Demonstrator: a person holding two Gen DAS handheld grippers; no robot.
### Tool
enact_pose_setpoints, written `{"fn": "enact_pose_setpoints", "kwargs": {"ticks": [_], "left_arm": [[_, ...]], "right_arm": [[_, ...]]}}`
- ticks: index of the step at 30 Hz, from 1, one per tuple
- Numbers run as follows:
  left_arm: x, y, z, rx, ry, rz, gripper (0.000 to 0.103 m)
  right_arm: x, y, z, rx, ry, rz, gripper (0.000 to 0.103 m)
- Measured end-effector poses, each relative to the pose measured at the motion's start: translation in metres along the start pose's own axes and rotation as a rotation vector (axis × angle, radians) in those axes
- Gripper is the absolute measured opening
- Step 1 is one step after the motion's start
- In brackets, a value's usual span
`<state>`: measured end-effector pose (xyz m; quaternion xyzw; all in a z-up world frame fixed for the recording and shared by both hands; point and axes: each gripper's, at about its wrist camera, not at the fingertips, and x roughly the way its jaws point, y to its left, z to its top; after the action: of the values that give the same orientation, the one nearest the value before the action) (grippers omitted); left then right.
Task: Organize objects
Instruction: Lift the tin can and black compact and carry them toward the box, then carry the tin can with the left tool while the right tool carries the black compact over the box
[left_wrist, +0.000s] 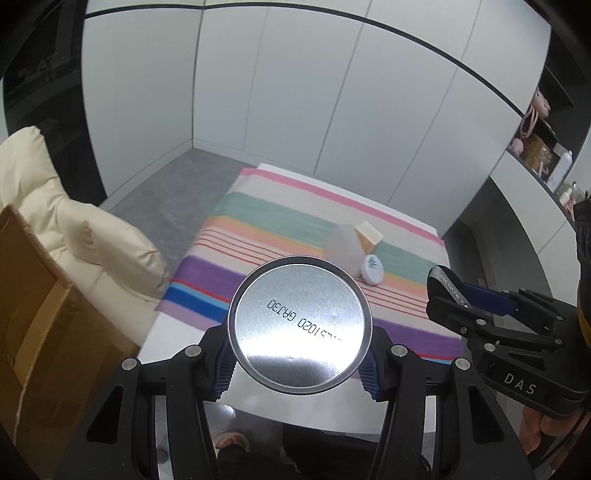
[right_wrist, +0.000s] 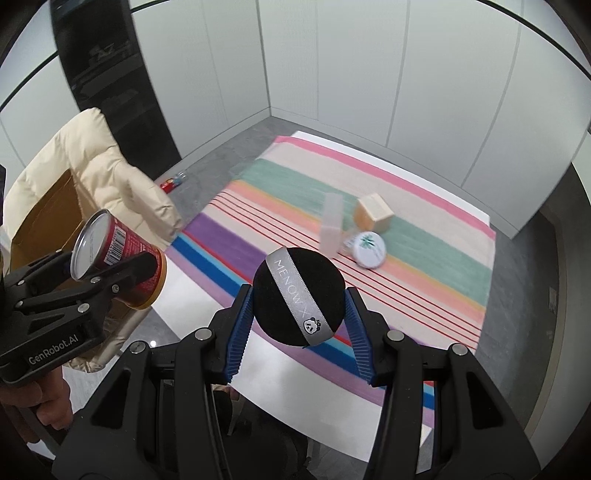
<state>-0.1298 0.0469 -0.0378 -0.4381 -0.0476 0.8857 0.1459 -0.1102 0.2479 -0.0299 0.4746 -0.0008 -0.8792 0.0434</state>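
A white tabletop (right_wrist: 207, 295) carries a striped cloth (right_wrist: 424, 251) in pink, green, peach, purple and blue bands. To its left sits a cream padded chair (left_wrist: 92, 236), with an open cardboard box (left_wrist: 33, 295) just beside it.

The left claw (left_wrist: 299, 363) grips a can (left_wrist: 300, 326) by its sides. In the left wrist view the can's silver end with a printed code faces the camera. From the right wrist view the same can (right_wrist: 122, 258) shows a red body with a barcode and a gold rim, and it is held tilted above the box edge and the chair.

The right claw (right_wrist: 299, 332) clamps a round black puff (right_wrist: 298, 297) crossed by a grey ribbon with lettering and a small panda mark. It hangs over the near edge of the cloth.

Three smaller things lie close together on the green and peach bands, well apart from both claws: a frosted clear box (right_wrist: 332, 225) standing upright, a tan and cream carton (right_wrist: 375, 212) beside it, and a small white round jar (right_wrist: 367, 249) with a green leaf mark on its lid, tipped on its side. All three are blurred.
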Motion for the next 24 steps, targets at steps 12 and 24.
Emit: {"fn": "enact_pose_setpoints", "kwargs": {"ticks": [12, 24], "left_arm": [[-0.022, 0.052, -0.002, -0.051, -0.043, 0.061, 0.055], [-0.046, 0.102, -0.008, -0.111, -0.076, 0.116, 0.055]], "right_arm": [[0.013, 0.056, 0.023, -0.064, -0.017, 0.059, 0.051], [0.02, 0.115, 0.037, -0.147, -0.026, 0.123, 0.051]]}}
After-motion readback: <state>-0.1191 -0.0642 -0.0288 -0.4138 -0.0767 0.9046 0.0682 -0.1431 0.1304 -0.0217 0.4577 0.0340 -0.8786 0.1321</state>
